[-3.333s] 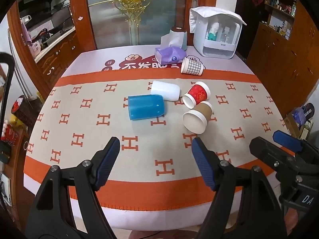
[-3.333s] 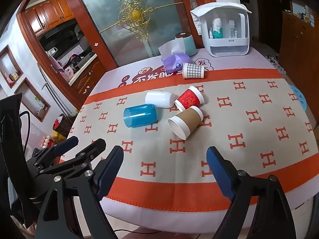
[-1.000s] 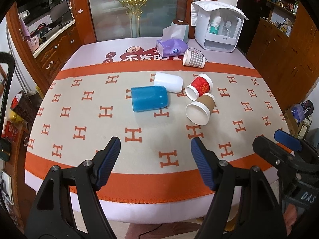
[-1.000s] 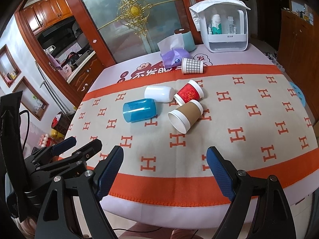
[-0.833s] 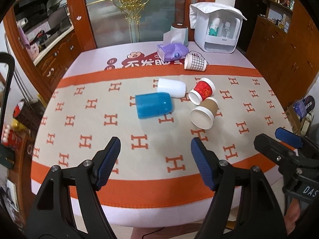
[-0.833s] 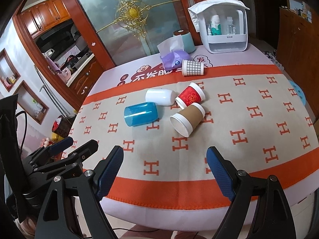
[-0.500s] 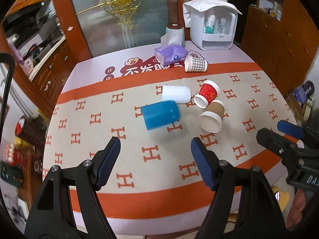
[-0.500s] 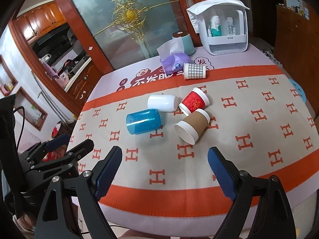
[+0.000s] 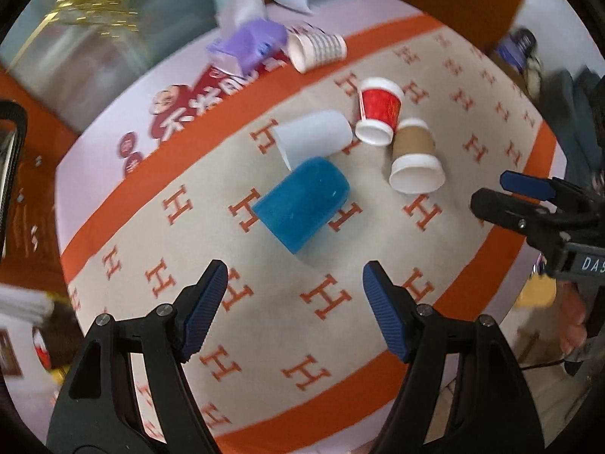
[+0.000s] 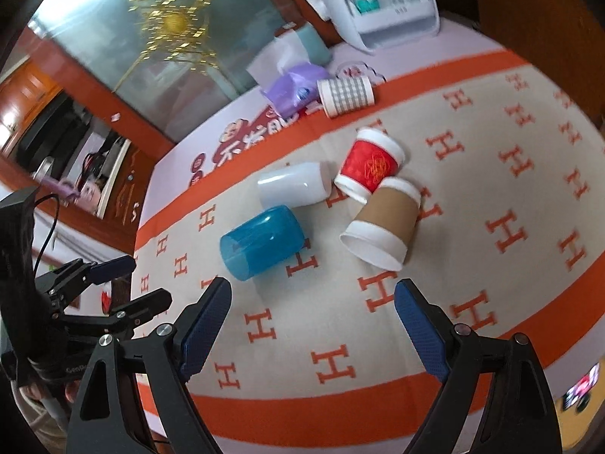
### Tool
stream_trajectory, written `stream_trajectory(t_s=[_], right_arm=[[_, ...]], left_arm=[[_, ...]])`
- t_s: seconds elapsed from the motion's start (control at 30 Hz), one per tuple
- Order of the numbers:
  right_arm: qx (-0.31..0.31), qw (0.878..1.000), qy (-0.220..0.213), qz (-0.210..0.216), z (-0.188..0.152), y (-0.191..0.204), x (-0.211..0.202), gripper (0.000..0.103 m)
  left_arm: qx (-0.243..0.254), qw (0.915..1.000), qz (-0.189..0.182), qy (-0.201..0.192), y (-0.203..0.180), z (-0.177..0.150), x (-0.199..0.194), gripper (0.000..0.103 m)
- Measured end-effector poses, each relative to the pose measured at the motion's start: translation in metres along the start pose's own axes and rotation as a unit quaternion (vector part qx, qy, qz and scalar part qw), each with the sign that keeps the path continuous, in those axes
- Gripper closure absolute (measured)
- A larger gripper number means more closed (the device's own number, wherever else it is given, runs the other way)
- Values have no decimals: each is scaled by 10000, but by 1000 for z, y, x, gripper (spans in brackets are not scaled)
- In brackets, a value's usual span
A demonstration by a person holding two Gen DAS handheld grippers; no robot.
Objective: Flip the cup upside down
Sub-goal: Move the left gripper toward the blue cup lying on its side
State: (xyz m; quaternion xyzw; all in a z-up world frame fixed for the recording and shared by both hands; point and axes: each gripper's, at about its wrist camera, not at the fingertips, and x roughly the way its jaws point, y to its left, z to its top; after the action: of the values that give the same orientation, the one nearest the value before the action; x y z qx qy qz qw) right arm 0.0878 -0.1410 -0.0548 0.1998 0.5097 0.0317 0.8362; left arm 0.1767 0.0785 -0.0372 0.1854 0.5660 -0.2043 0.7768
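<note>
Left wrist view: left tongs and right tongs released, ribbed blue pads; translucent blue cylindrical cup lying sideways on woven desk cloth.

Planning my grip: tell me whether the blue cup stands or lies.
Lying on its side: the blue cup shows its open mouth sideways.

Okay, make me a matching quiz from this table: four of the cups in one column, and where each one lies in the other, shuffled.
Things:
1. blue cup
2. checked cup
3. brown cup
4. red cup

Places:
A. beside the purple tissue pack
B. nearest the left gripper
C. between the white cup and the brown cup
D. nearest the right gripper, white rim facing it

Pairs: 1-B, 2-A, 3-D, 4-C
</note>
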Motion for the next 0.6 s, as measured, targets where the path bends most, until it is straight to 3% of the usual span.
stream_trajectory(t_s=[0.17,0.4,0.6], right_arm=[[334,9992,209,-99,-9,-7,48,14],[640,9968,439,-201,-24,-17,88,14],[930,9939,513,-285,-33,-32,98,14]], left_arm=[[769,9962,-346,218,0,32,41,31],[1543,9854,-382,613,-14,59,99,31],[2052,9730,-417,966,-28,67,141,31]])
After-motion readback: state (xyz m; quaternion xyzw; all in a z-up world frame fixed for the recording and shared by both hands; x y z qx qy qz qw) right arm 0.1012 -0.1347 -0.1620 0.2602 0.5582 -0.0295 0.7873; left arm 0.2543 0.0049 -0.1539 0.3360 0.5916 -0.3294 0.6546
